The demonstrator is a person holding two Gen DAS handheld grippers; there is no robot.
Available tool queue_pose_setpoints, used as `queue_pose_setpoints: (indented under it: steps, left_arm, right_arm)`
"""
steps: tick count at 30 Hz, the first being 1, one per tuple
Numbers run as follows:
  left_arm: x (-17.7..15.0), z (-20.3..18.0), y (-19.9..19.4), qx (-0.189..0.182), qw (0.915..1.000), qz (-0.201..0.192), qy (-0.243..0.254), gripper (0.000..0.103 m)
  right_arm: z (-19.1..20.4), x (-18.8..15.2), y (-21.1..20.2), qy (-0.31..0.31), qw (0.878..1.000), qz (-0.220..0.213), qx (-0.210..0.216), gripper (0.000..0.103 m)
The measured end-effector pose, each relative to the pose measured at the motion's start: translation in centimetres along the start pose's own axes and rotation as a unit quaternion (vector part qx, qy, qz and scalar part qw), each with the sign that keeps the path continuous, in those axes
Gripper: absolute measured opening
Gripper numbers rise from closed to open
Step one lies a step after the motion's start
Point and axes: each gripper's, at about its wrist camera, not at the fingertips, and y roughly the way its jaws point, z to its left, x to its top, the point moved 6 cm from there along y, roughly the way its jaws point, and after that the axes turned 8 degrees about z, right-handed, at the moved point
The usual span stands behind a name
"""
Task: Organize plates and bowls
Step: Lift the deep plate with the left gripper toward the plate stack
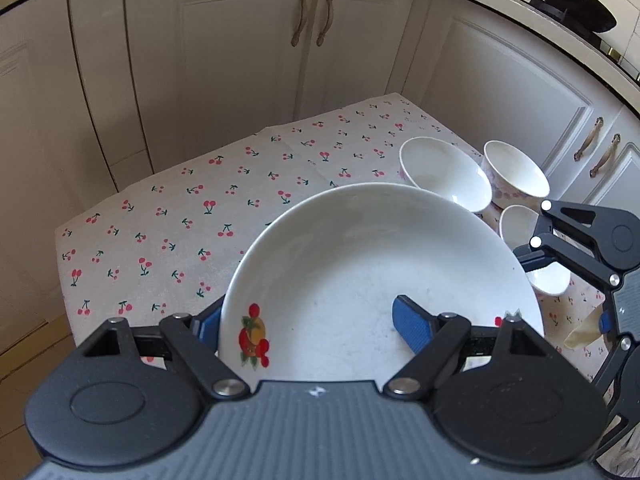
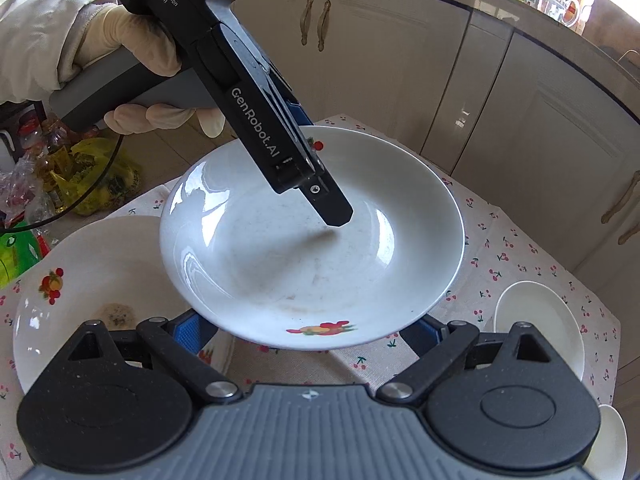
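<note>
A deep white ceramic plate with fruit decals on its rim [image 1: 372, 264] fills the middle of both views. It looks to be up off the cherry-print tablecloth [image 1: 168, 216], though it hides the cloth right beneath it. The left gripper [image 1: 308, 322] has it by the near edge, partly closed: one blue pad sits inside the dish and the other outside, pinching the wall between them. In the right wrist view that tool slants down from the upper left, held by a gloved hand [image 2: 132, 52].

The right gripper [image 2: 308, 330] is spread wide at the bottom of its own frame. Its blue pads are tucked under the plate's near rim, so I cannot tell whether they press on it or only wait below.

I would say the tidying has barely begun. A second white fruit-decal plate with a brownish smear [image 2: 80, 280] lies alone at the lower left of the right view, with nothing stacked on it. At the right of the left view stand a plain white bowl [image 1: 444, 176], a white bowl with purple flowers [image 1: 516, 176] and two smaller white bowls [image 1: 516, 228], none of them nested. My guess is the lifted plate goes onto the other one, and the bowls come after.
</note>
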Motion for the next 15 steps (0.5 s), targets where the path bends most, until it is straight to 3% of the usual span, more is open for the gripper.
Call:
queue_pose_setpoints:
  steps: [15]
  left_arm:
    - [-7.0, -3.7, -4.1, 0.006, 1.0, 0.002, -0.005, 0.083]
  right_arm:
    - [6.7, -4.4, -5.1, 0.007, 1.0, -0.009, 0.017, 0.098]
